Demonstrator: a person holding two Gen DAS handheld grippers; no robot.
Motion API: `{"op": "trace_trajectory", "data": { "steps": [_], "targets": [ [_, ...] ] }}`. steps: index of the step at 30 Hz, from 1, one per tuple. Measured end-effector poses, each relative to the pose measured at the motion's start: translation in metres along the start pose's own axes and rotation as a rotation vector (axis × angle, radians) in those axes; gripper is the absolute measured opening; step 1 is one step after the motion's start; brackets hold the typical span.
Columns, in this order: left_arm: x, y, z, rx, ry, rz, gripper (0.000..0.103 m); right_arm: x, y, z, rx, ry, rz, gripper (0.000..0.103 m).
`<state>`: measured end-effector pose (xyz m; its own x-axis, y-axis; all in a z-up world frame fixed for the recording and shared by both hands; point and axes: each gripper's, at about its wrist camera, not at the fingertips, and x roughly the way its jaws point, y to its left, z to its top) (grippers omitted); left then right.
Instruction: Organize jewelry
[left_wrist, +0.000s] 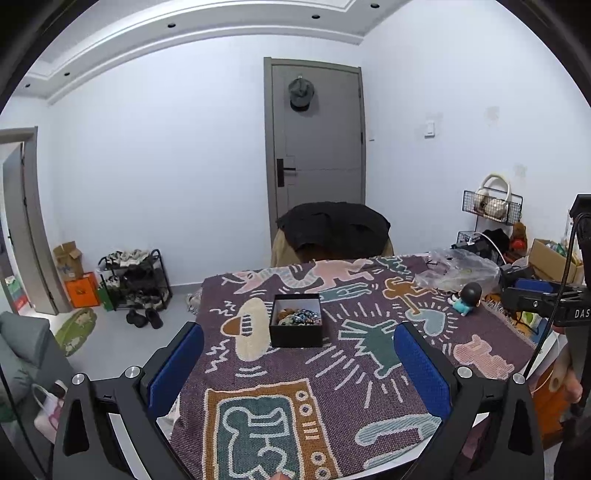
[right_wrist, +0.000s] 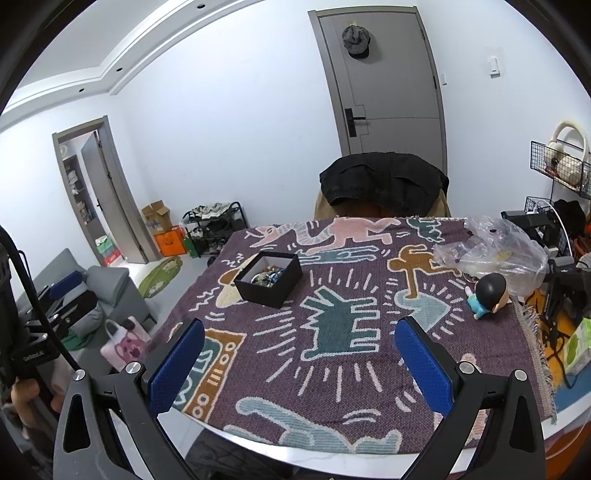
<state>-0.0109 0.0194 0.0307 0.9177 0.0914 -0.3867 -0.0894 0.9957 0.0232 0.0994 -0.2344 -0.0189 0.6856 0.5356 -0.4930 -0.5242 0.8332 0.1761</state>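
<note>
A small black box (left_wrist: 295, 320) is sitting open on the patterned woven cloth (left_wrist: 332, 384) that is covering the worktop, toward the far left part of the cloth, and a tangle of beaded jewelry (left_wrist: 300, 316) is lying inside it against its pale lining. In the right wrist view the same box (right_wrist: 269, 278) is showing at an angle, with the jewelry (right_wrist: 269, 277) heaped toward its near corner. To the right of the box, well apart from it, a small figurine (left_wrist: 466, 297) with a dark round head and a light blue body is lying on the cloth, and just beyond it a crumpled clear plastic bag (left_wrist: 458, 268) is resting near the far right edge. The left claw (left_wrist: 298, 363) is hovering over the near part of the cloth, its blue-padded fingers (left_wrist: 421, 369) spread wide apart and gripping nothing, the box showing between them farther off. The right claw (right_wrist: 300, 363) is likewise hanging above the near edge of the worktop with its fingers (right_wrist: 423, 363) wide apart and empty. Behind the worktop a chair draped with a dark jacket (left_wrist: 332, 225) is standing in front of a grey door (left_wrist: 317, 136), where a cap (left_wrist: 301, 94) is hanging.
</note>
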Motion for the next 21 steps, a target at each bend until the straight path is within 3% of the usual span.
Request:
{"op": "trace_trajectory", "data": {
  "steps": [21],
  "targets": [
    [0.016, 0.004, -0.004, -0.006, 0.021, -0.009, 0.103, 0.008, -0.018, -0.001, 0.034, 0.011, -0.048, 0.103]
  ]
}}
